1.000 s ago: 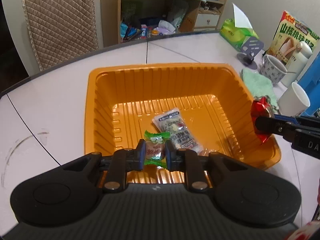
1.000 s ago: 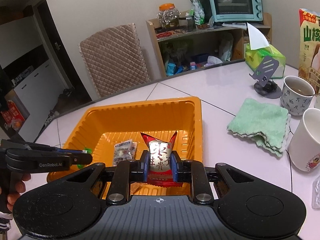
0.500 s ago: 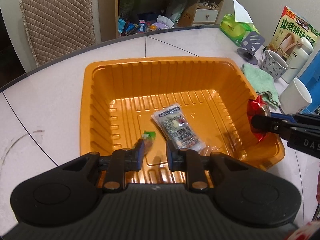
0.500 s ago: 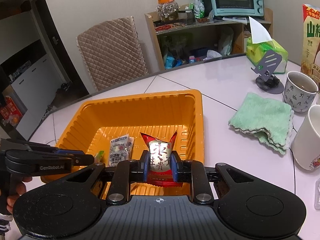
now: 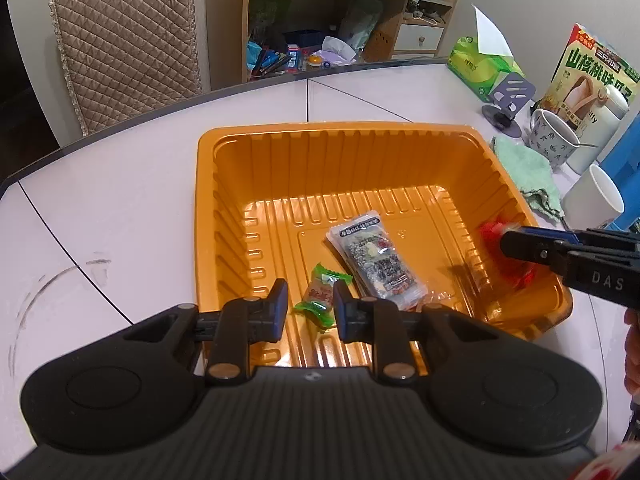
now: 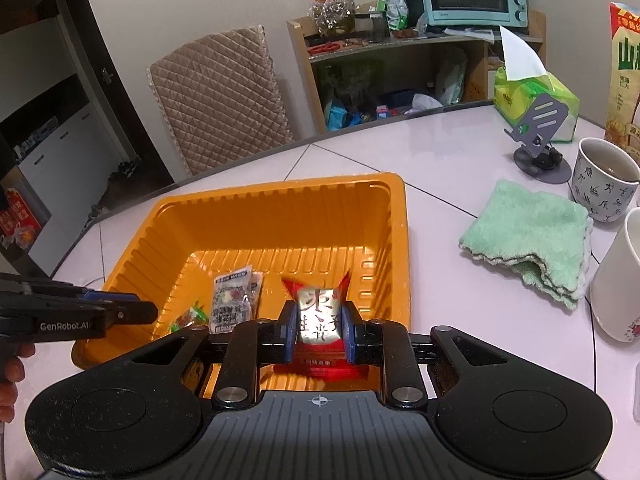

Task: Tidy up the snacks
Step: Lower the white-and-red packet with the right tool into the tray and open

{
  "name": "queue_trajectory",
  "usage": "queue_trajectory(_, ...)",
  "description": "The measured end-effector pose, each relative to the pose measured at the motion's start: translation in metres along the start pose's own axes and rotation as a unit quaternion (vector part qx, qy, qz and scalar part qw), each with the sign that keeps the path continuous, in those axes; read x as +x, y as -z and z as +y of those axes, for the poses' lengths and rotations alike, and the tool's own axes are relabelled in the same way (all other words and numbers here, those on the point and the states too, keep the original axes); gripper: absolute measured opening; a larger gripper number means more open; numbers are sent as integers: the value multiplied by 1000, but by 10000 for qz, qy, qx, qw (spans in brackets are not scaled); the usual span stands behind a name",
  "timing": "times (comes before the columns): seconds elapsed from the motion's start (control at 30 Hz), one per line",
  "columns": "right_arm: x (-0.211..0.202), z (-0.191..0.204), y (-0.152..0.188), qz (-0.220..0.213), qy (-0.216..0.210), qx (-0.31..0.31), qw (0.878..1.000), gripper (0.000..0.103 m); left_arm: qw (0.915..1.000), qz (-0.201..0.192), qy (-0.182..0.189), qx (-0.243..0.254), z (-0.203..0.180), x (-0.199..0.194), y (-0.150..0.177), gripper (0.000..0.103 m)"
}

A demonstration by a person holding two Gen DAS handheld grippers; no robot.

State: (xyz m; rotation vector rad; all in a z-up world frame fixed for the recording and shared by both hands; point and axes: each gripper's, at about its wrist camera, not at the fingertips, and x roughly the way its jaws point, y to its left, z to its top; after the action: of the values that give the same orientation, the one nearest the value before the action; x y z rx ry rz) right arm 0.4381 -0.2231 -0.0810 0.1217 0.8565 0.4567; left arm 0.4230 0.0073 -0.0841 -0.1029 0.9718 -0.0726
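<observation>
An orange plastic tray [image 5: 336, 126] sits on the white table. On its floor lie a green-wrapped candy [image 5: 318, 304] and a grey printed snack packet [image 5: 374, 258]. My left gripper [image 5: 310, 294] hovers over the tray's near edge with its jaws a little apart and nothing between them; the candy lies below the gap. My right gripper [image 6: 318, 314] is shut on a red and silver snack packet [image 6: 318, 306] over the tray's [image 6: 280, 188] near right corner. In the left wrist view that packet [image 5: 490, 232] shows as a red blur at the right gripper's [image 5: 505, 241] tip.
A folded green cloth [image 6: 528, 232], a patterned mug [image 6: 604, 184], a white cup [image 6: 620, 288], a grey phone stand [image 6: 540, 140] and a green tissue box [image 6: 532, 92] stand right of the tray. A quilted chair [image 6: 216, 100] and a cluttered shelf are beyond the table.
My left gripper let go of the green candy, which dropped onto the tray floor. The right gripper kept its grip on the red packet and hardly moved.
</observation>
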Motion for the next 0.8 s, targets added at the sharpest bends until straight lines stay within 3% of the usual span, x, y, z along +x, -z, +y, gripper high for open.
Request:
queue_trajectory(0.1,-1,-2,-2,-32,-38,99,9999,27,10000,-10,22,-26,0,-2,0,24)
queue_trajectory(0.2,-6,-2,-3,-116,-45,151,9998,43,10000,-49,40,-19,-1,-7,1,26)
queue_trajectory(0.63,-33,3,4,-221,-84,218,9995,51,9995,-270,126,-60,-5,-34,3,31)
queue_trajectory(0.8,-46,8,8,-267,-86,247,9993,61,9991,-356,181,-112,-7,-48,5,34)
